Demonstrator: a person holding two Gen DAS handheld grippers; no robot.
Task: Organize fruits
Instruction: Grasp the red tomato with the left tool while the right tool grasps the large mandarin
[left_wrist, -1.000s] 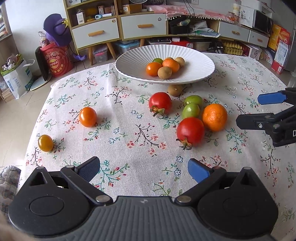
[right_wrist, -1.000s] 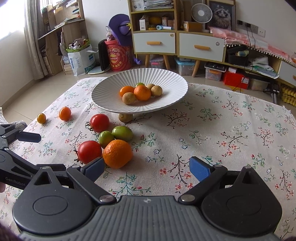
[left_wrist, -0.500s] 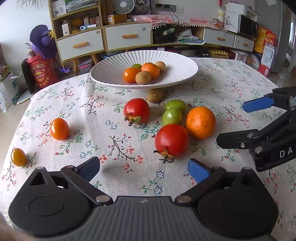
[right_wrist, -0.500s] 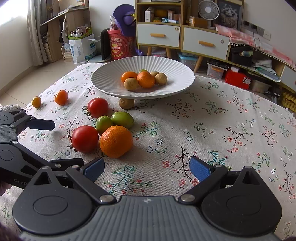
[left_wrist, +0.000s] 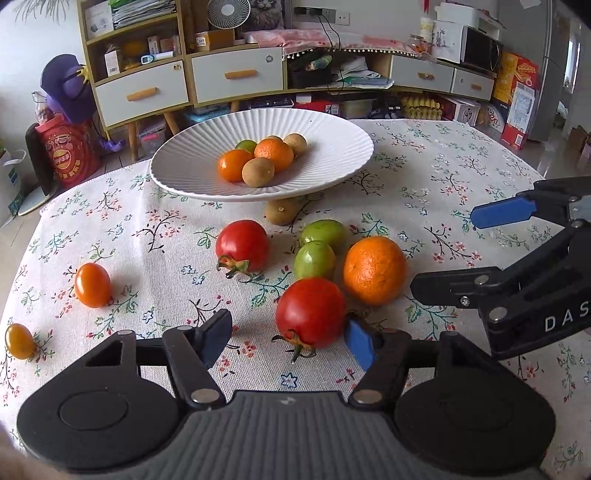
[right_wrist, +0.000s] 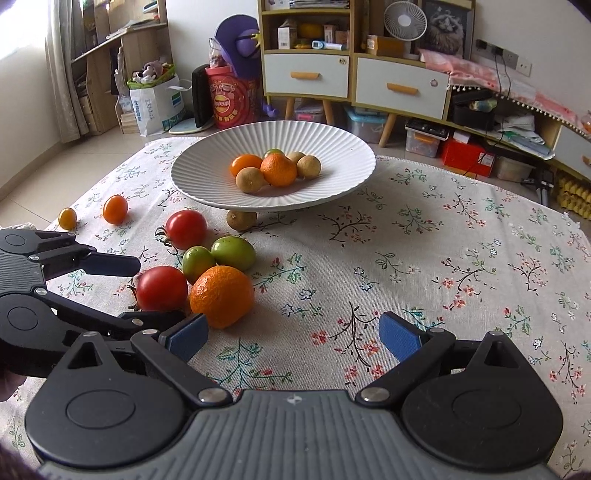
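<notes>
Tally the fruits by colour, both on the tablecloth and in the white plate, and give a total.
Red: 2, near tomato, far tomato
Green: 3, two on the cloth, one in the plate
Orange: 5, big orange, two cherry tomatoes, two in the plate
Brown: 3, one under the rim, two in the plate
Total: 13

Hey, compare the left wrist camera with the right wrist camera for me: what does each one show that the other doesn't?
Only the left wrist view shows the left gripper from behind, one blue pad against the near red tomato and the other short of it, and a microwave on the far shelf.

Only the right wrist view shows the right gripper wide open over bare tablecloth, and the curtain.

Both show the white plate of fruit, the large orange, two green tomatoes and the small orange tomato.
</notes>
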